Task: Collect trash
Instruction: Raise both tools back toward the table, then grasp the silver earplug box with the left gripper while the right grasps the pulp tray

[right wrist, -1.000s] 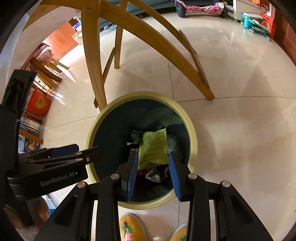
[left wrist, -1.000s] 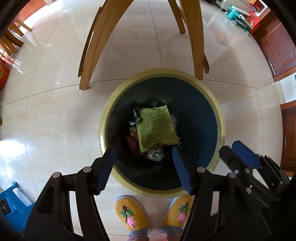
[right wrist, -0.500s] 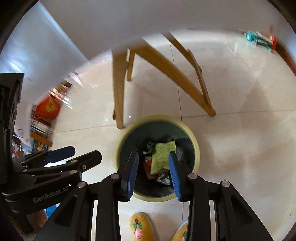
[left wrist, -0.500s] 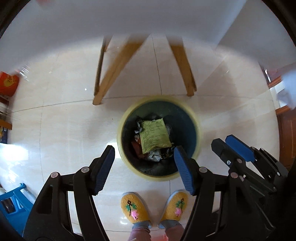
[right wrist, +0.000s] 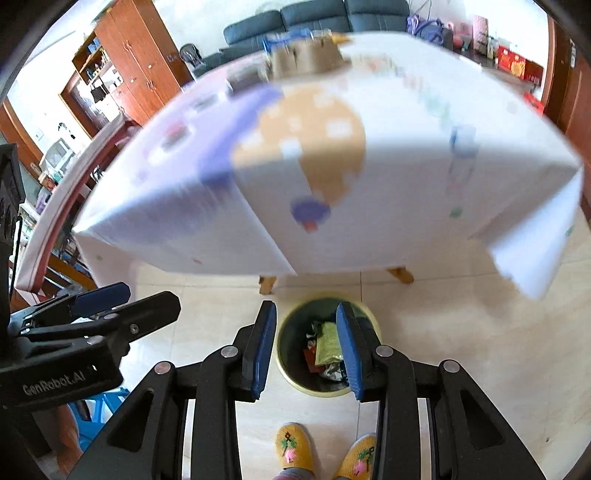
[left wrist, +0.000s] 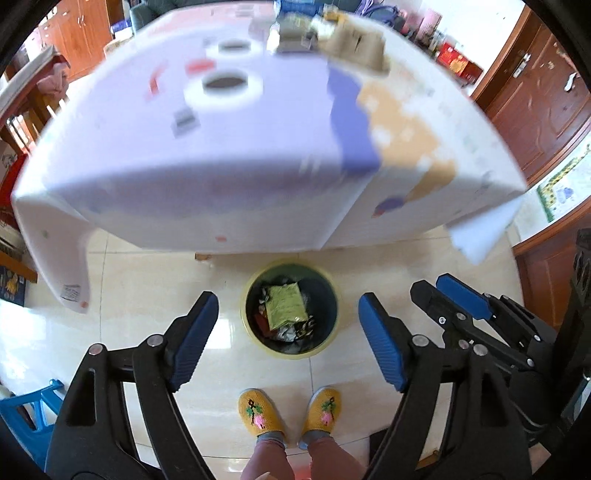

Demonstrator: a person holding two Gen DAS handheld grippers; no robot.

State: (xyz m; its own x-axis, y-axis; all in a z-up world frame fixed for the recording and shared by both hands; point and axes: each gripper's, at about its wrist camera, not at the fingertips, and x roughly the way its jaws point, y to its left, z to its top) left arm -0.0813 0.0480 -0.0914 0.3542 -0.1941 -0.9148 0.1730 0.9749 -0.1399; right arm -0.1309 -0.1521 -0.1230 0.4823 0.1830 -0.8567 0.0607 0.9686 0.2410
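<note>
left gripper (left wrist: 286, 338) jaws wide, empty | right gripper (right wrist: 306, 350) jaws parted | tape rolls (left wrist: 225, 83), perhaps, left view only

This was a lived-in home, a living and dining room in one. A dark sofa (right wrist: 314, 20) stood against the far wall beside reddish wooden cabinets (right wrist: 136, 62), and a table (right wrist: 332, 155) under a printed cloth stood on glossy tile floor (right wrist: 461, 350). A person in yellow embroidered slippers (left wrist: 260, 413) stood by a trash bin (left wrist: 290, 310).
</note>
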